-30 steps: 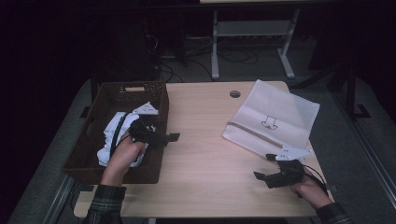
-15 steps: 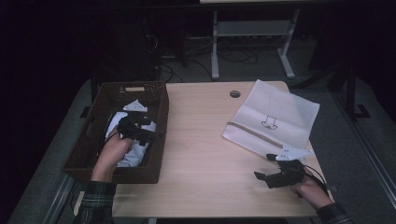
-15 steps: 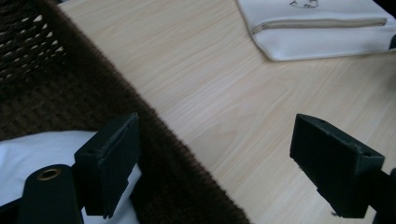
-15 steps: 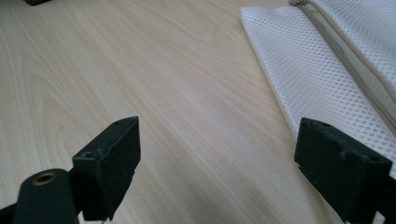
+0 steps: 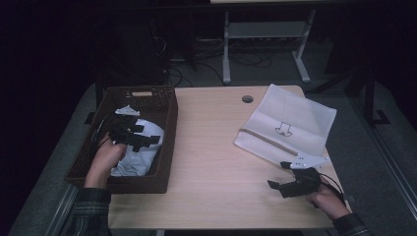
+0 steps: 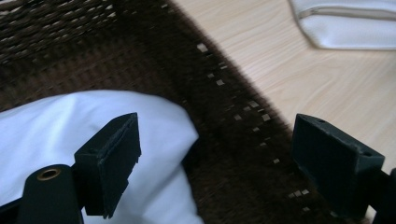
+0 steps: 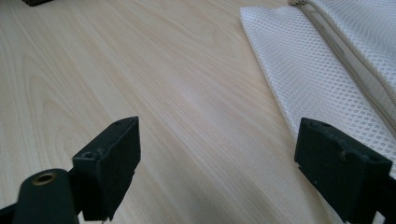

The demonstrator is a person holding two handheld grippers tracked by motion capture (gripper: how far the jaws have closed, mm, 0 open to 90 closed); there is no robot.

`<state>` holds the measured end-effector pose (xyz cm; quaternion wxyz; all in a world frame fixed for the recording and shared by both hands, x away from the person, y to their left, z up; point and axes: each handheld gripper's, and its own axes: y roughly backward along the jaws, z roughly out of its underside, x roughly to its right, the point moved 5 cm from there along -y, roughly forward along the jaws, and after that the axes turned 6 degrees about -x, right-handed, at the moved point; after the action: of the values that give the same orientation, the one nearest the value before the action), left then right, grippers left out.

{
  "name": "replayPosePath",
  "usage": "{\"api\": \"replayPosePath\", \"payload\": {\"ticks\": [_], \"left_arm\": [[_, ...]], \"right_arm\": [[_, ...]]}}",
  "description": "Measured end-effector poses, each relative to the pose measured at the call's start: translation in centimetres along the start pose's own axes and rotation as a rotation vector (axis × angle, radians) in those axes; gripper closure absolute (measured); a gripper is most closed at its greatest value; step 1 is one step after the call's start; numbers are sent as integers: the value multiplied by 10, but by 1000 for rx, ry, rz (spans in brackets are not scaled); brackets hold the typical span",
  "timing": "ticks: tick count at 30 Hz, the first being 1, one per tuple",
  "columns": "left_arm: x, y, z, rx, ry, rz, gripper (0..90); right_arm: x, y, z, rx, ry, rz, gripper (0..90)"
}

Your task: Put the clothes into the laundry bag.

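The left gripper [image 5: 142,138] and the right gripper [image 5: 279,186] both have their jaws spread wide, seemingly gripping nothing.

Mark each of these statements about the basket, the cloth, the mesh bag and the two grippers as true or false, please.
1. The left gripper is open above the white cloth in the dark woven basket. True.
2. The right gripper holds the white mesh zip bag. False: its jaws stand open and empty above the light wooden table, beside the bag.
3. The bag lies inside the basket. False: it lies on the table's right side.
4. The basket stands at the table's left edge. True.
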<state>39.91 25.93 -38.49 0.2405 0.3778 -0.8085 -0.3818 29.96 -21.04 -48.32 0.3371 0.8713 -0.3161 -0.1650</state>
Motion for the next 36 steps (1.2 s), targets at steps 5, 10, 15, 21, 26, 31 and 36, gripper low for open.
{"api": "replayPosePath", "payload": {"ticks": [5, 10, 15, 21, 26, 31, 36], "left_arm": [[-13, 3, 4, -14, 20, -22, 156], [-29, 5, 9, -41, 38, -53, 156], [-44, 7, 15, -72, 54, -83, 157], [-55, 5, 21, -93, 63, -92, 156], [-63, -6, 28, -147, 75, -98, 157], [-68, -12, 30, -183, 77, -121, 156], [-72, -19, 33, -216, 73, -135, 157]], "right_arm": [[0, 0, 0, -3, -1, -1, 137], [1, 0, 1, -2, -1, 0, 137], [0, 0, 1, -4, -2, -2, 137], [0, -1, 1, -10, -1, -3, 137], [0, -2, 1, -13, 2, -5, 136], [0, -3, 2, -14, 3, -6, 136], [0, -3, 2, -19, 4, -8, 136]]}}
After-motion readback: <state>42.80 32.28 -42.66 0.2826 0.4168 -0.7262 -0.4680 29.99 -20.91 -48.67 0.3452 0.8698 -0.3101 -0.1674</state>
